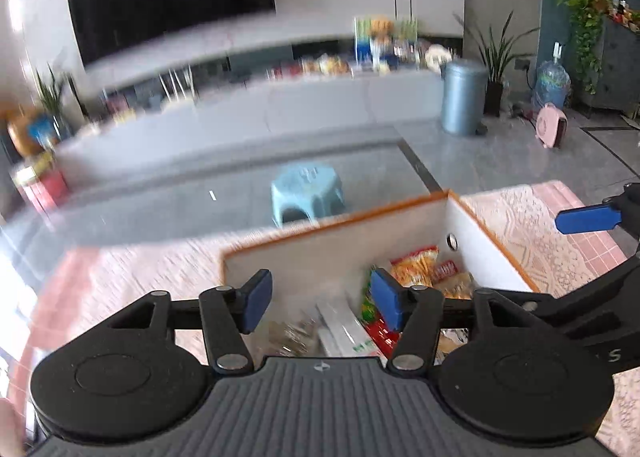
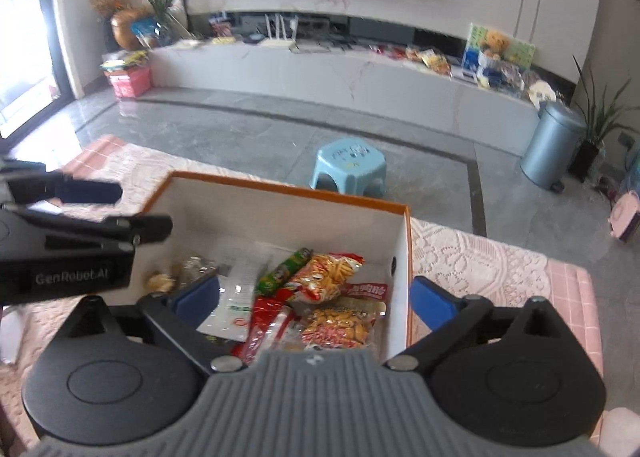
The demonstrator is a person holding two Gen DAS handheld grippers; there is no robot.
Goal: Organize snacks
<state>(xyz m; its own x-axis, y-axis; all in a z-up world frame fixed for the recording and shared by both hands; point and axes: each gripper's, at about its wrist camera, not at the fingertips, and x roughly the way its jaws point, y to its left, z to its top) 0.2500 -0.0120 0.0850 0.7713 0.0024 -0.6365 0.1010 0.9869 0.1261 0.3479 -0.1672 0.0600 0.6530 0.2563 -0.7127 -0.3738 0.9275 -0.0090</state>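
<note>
- Hovering over the snack box [image 2: 280, 213], I hold my right hand-held gripper [image 2: 316, 299] with its blue pads spread wide and nothing between them.
- My left hand-held gripper [image 1: 320, 303] is also spread, its pads apart and bare above the box's near end.
- White inside with an orange rim, the box sits on a pink lace-patterned tablecloth [image 2: 472, 257] covering the tabletop.
- Snacks lie loose on the box floor: an orange bag of fries-shaped crisps [image 2: 330, 271], a green packet [image 2: 282, 271] just beside it, a red packet [image 2: 266, 327], a clear bag of yellow biscuits [image 2: 340, 327] and a flat white packet [image 2: 234, 311].
- From the left wrist view the contents are blurred; only the orange bag [image 1: 414, 263] is plain.
- Beyond the tabletop, a light blue stool [image 2: 352, 169] stands on the grey floor.
</note>
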